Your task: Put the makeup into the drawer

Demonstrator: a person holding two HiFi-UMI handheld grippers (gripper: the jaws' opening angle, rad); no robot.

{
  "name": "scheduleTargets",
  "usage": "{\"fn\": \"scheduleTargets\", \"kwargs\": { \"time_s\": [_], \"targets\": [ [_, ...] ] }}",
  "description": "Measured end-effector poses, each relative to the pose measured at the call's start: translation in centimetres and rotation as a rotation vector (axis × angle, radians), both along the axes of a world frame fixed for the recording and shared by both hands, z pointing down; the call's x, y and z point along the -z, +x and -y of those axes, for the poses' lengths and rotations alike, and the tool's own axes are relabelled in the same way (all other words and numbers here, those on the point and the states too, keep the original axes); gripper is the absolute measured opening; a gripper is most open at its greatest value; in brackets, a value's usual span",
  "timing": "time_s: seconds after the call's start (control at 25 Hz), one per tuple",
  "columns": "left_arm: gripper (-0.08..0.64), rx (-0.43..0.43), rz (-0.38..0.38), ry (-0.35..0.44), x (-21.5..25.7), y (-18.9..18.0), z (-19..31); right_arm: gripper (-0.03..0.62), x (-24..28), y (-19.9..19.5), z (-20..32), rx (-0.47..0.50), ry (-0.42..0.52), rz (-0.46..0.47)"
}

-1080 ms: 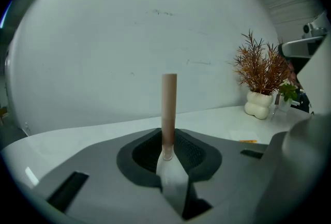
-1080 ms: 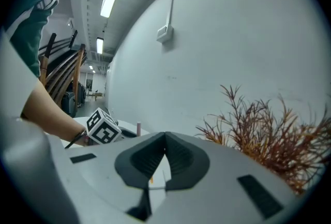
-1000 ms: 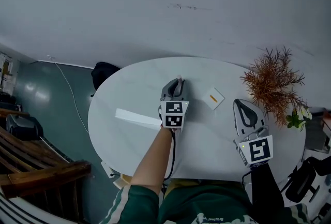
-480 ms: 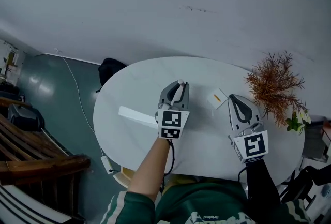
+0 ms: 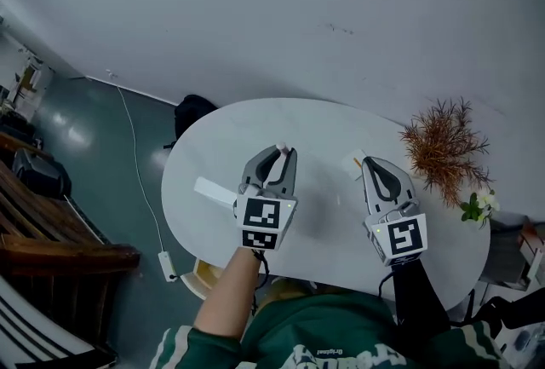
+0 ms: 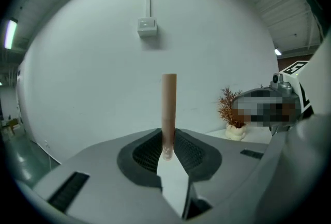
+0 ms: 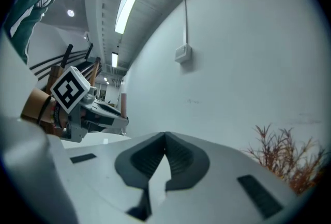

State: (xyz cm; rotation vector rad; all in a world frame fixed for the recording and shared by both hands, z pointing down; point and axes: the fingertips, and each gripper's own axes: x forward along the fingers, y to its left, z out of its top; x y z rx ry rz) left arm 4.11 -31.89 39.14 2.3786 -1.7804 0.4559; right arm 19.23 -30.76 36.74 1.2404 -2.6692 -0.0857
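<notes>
Both grippers over the counter [image 5: 324, 124]
The left gripper [image 5: 274, 161] hangs over the counter's middle with a makeup tube [image 6: 168, 114] upright between its jaws. The right gripper [image 5: 375, 171] is over its right half, a plant [image 5: 443, 150] at its right edge, a flat strip [image 5: 213, 189] near its left edge.

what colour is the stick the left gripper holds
Pinkish beige; the stick shows best in the left gripper view.

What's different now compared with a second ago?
The left gripper, shut on a slim beige tube, has risen off the white table with it. The right gripper, shut and empty, has moved in beside the small white packet. The white strip and dried plant lie as before.
</notes>
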Motion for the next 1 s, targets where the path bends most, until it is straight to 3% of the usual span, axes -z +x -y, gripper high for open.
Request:
{"fn": "scheduleTargets", "kwargs": {
  "time_s": [0.48, 0.76, 1.0],
  "targets": [
    [0.071, 0.124, -0.004, 0.086, 5.0, -4.6, -7.2, 0.005, 3.2, -5.4, -2.4, 0.104, 0.057, 0.018],
    [0.071, 0.246, 0.005, 0.098, 5.9, -10.7, -11.1, 0.005, 3.6, -12.2, -4.7, 0.224, 0.051, 0.03],
    [0.071, 0.344, 0.011, 0.092, 6.3, -16.7, -17.4, 0.005, 4.0, -19.6, -9.6, 0.339, 0.046, 0.047]
  ]
}}
